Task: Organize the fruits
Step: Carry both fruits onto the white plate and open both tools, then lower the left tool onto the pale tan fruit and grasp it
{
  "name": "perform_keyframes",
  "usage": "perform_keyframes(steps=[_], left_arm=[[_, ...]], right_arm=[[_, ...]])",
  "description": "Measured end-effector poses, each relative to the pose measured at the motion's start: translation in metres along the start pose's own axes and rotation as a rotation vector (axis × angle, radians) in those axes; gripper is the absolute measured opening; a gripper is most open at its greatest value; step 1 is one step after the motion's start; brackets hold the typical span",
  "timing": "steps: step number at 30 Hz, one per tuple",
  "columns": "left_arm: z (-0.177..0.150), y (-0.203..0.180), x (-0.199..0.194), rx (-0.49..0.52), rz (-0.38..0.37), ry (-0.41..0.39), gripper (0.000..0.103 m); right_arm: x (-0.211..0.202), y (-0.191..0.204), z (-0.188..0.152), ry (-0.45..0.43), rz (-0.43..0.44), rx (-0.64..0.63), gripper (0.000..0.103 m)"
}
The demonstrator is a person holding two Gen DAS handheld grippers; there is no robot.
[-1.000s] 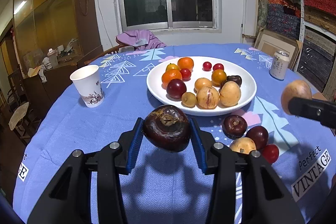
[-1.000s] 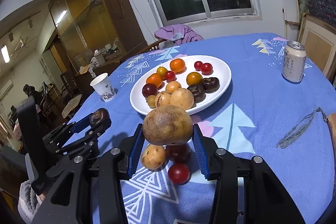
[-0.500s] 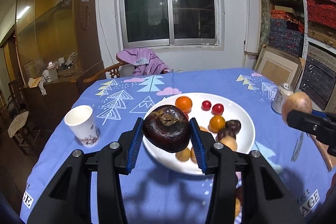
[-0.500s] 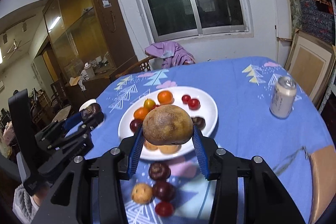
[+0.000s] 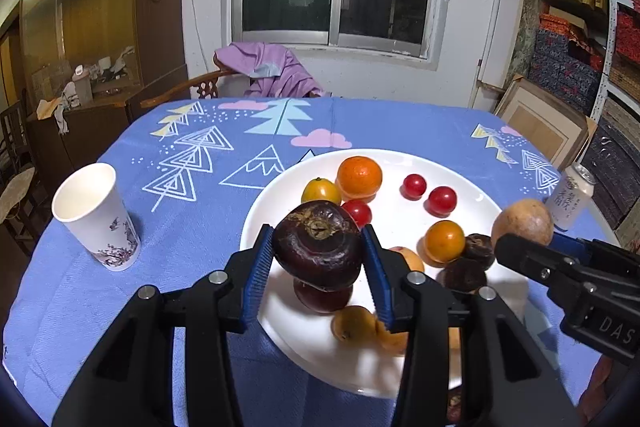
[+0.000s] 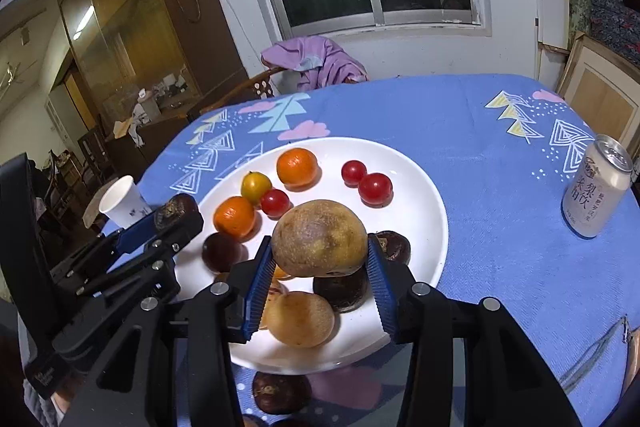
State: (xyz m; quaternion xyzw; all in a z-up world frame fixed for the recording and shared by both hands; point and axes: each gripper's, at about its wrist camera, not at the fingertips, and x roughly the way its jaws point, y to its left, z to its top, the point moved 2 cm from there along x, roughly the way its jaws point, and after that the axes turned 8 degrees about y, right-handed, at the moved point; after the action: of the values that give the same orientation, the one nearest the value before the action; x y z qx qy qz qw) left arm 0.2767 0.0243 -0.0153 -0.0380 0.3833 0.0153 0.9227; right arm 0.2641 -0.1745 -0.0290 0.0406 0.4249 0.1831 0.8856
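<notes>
My left gripper [image 5: 318, 247] is shut on a dark purple mangosteen-like fruit [image 5: 318, 243], held above the near left part of the white plate [image 5: 472, 187]. My right gripper [image 6: 318, 255] is shut on a brown round fruit [image 6: 320, 237] above the plate [image 6: 420, 187], over its near middle. The plate carries oranges, cherry tomatoes, dark and tan fruits. In the left wrist view the right gripper [image 5: 520, 239] shows at the right with its brown fruit [image 5: 522, 221]. The right wrist view shows the left gripper [image 6: 176, 217] at the left.
A paper cup [image 5: 96, 217] stands left of the plate. A drink can [image 6: 598, 189] stands to the right. A dark fruit [image 6: 280, 391] lies on the blue tablecloth just in front of the plate. A chair with purple cloth [image 5: 272, 73] sits beyond the table.
Both grippers, each still holding its fruit, have moved forward from in front of the plate to above it. The loose fruits on the cloth have slipped below and behind them.
</notes>
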Motion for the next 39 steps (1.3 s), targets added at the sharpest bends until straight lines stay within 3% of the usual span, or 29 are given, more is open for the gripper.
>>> perform_keyframes(steps=[12, 15, 20, 21, 23, 25, 28, 33, 39], left_arm=[[0.028, -0.004, 0.038, -0.002, 0.001, 0.032, 0.043], [0.027, -0.002, 0.049, -0.007, -0.033, 0.075, 0.044], [0.023, -0.005, 0.05, 0.009, -0.023, 0.056, 0.044], [0.023, -0.005, 0.049, 0.011, -0.021, 0.052, 0.046], [0.023, -0.003, 0.046, 0.001, -0.019, 0.038, 0.064], [0.023, 0.002, 0.04, -0.02, -0.028, 0.021, 0.075], [0.025, 0.007, 0.03, -0.022, -0.03, 0.0, 0.076], [0.023, 0.012, 0.007, -0.038, -0.027, -0.053, 0.088], [-0.002, 0.009, -0.027, 0.012, 0.034, -0.056, 0.09]], right_arm=[[0.045, 0.012, 0.024, 0.037, -0.054, -0.071, 0.047], [0.053, 0.011, 0.032, 0.049, -0.06, -0.089, 0.048], [0.057, 0.008, 0.031, 0.05, -0.064, -0.105, 0.052], [0.056, 0.008, 0.032, 0.044, -0.067, -0.106, 0.054], [0.05, 0.006, 0.032, 0.026, -0.075, -0.101, 0.056], [0.043, 0.002, 0.033, 0.011, -0.067, -0.086, 0.06], [0.031, -0.002, 0.036, -0.021, -0.056, -0.057, 0.061], [-0.001, -0.006, 0.039, -0.078, 0.033, 0.022, 0.075], [-0.042, -0.004, 0.026, -0.078, 0.109, 0.078, 0.075]])
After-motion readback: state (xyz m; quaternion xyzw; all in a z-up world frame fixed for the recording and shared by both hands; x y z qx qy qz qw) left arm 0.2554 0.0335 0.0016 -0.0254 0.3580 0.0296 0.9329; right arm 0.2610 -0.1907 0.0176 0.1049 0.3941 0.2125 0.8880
